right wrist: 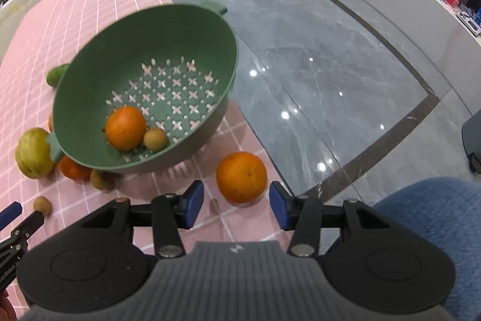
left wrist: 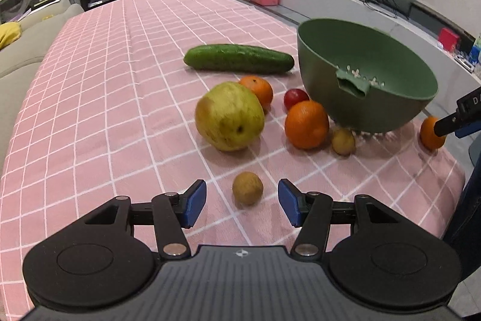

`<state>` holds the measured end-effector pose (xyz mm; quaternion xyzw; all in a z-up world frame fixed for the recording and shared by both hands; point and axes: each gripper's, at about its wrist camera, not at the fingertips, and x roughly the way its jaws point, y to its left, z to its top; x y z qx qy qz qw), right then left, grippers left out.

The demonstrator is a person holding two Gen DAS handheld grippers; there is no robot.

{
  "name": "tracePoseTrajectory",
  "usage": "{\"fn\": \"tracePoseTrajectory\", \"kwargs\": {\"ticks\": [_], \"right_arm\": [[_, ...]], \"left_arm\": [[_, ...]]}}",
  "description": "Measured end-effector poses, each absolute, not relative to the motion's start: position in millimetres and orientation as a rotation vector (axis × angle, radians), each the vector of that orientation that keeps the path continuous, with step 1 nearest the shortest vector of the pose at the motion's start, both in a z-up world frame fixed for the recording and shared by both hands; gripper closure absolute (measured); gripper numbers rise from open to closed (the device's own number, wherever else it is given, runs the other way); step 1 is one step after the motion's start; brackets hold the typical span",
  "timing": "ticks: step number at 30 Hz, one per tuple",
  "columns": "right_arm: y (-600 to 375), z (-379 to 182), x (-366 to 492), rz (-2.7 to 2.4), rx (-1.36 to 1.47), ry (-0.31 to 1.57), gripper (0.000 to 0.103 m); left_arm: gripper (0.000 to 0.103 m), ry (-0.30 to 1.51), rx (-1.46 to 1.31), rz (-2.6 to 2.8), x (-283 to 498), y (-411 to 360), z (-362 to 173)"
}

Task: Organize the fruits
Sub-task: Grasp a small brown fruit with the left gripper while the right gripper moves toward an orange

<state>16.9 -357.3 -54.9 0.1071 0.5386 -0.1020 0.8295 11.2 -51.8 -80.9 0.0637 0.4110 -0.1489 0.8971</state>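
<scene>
My left gripper (left wrist: 242, 202) is open just above the pink checked cloth, with a small brown fruit (left wrist: 247, 188) lying between its blue fingertips, untouched. Ahead lie a yellow-green pear (left wrist: 230, 116), two oranges (left wrist: 306, 125) (left wrist: 258, 89), a red fruit (left wrist: 296, 98), another small brown fruit (left wrist: 343, 142) and a cucumber (left wrist: 239, 58). The green colander (right wrist: 90, 71) leans on the cloth and holds an orange (right wrist: 126, 128) and a small brown fruit (right wrist: 154, 138). My right gripper (right wrist: 236, 205) is open, and an orange (right wrist: 241, 177) rests on the cloth just ahead of its fingertips.
The table edge (right wrist: 264, 158) runs right beside the lone orange, with grey polished floor (right wrist: 330, 65) beyond it. Blue fabric of a person's clothing (right wrist: 436, 215) shows at the lower right. A sofa (left wrist: 27, 56) borders the table's left side.
</scene>
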Motion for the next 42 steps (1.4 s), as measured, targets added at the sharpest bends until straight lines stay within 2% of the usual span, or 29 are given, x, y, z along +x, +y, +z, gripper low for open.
{"fn": "tracePoseTrajectory", "kwargs": {"ticks": [3,7,9,12,15,20,26,31,34,36,42], "right_arm": [[-353.9,-62.5,18.7,-0.218,0.203,1.162,0.057],[-350.7,-71.5,21.4,-0.214,0.181,1.194,0.059],[-348.9,-74.9,23.2,-0.206,0.172,1.206,0.069],[-347.2,-77.3,24.8,-0.209,0.156,1.211,0.072],[-347.4,-78.2,25.3,-0.210,0.148,1.218,0.079],[-347.7,-82.1,27.4,-0.210,0.145,1.233,0.079],[-346.7,-85.1,29.6,-0.201,0.135,1.230,0.081],[-346.3,-80.4,26.1,-0.178,0.144,1.221,0.083],[-346.0,-77.8,23.7,-0.169,0.148,1.225,0.088],[-345.3,-77.2,23.7,-0.161,0.150,1.229,0.103],[-345.8,-80.6,24.5,-0.156,0.162,1.243,0.103]], "left_arm": [[0.038,0.857,0.129,-0.305,13.5,-52.6,-82.5],[0.045,0.851,0.137,-0.319,17.8,-58.2,-80.4],[0.049,0.852,0.147,-0.322,20.0,-61.2,-80.0],[0.058,0.869,0.149,-0.328,24.4,-64.0,-81.8],[0.060,0.867,0.154,-0.332,25.4,-65.4,-82.4],[0.064,0.878,0.151,-0.327,28.3,-65.4,-83.1],[0.077,0.879,0.142,-0.316,29.1,-63.6,-83.5],[0.077,0.882,0.117,-0.319,28.1,-61.2,-83.1],[0.077,0.889,0.101,-0.320,28.3,-60.2,-82.6],[0.077,0.887,0.098,-0.322,27.4,-60.5,-81.6],[0.077,0.891,0.081,-0.319,26.7,-58.9,-81.3]]}}
